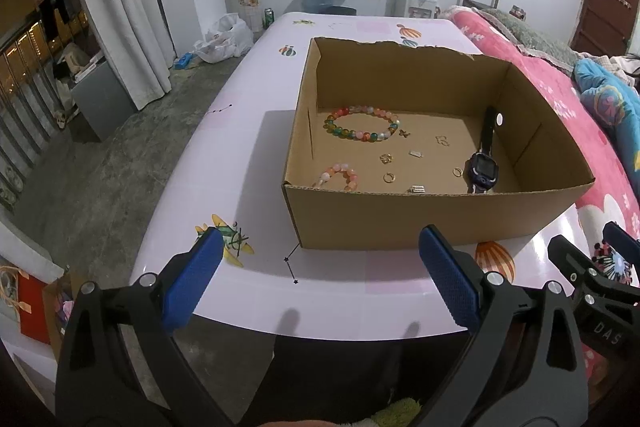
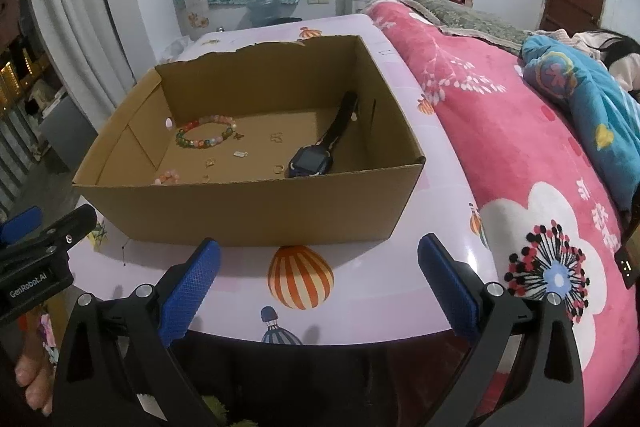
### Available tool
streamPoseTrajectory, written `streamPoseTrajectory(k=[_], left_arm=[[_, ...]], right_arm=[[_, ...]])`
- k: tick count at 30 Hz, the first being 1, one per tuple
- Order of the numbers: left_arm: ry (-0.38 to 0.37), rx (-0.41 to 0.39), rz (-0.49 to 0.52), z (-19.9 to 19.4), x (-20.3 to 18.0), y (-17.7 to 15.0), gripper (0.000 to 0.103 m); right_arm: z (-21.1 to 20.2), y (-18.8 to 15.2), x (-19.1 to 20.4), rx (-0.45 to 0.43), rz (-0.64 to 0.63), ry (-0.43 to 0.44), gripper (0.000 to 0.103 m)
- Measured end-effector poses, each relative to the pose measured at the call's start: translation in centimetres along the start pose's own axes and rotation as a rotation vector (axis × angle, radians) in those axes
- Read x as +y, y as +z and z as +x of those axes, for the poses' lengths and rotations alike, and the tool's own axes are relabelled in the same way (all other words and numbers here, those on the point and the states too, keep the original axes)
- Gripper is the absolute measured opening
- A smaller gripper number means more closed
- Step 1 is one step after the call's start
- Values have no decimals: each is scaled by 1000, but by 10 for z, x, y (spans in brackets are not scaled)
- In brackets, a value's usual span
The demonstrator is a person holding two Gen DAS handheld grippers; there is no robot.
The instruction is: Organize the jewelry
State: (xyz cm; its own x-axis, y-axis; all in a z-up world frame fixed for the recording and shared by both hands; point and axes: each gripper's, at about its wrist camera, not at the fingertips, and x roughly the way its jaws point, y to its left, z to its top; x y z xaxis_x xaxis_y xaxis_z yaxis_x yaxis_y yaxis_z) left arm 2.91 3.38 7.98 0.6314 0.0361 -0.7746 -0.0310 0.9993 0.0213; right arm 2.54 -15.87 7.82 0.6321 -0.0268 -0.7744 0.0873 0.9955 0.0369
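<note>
Pink bedding [image 2: 500, 147] flanks the lilac surface [image 1: 240, 155] at 3 o'clock. On it, the cardboard box [image 1: 400, 219] hides part of a pink bead bracelet [image 1: 340, 175] behind its near wall; a larger bracelet [image 1: 362, 125] lies at 11, a dark watch [image 1: 482, 171] at 4, with tiny gold pieces [image 1: 387, 158] hard to identify. Left tongs [image 1: 320, 279] and right tongs [image 2: 320, 283] gape wide, empty.

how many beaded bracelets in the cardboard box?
2. Multicoloured beaded bracelet near the back-left of the brown cardboard box; pink-orange beaded bracelet at the front-left, partly hidden behind the near wall.
</note>
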Motion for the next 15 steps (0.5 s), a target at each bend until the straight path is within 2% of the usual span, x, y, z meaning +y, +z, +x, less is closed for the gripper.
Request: streamPoseTrajectory(k=[15], left_arm=[[6,13,21,4,-8,0,95]], right_arm=[[3,3,-1,15,10,6,96]])
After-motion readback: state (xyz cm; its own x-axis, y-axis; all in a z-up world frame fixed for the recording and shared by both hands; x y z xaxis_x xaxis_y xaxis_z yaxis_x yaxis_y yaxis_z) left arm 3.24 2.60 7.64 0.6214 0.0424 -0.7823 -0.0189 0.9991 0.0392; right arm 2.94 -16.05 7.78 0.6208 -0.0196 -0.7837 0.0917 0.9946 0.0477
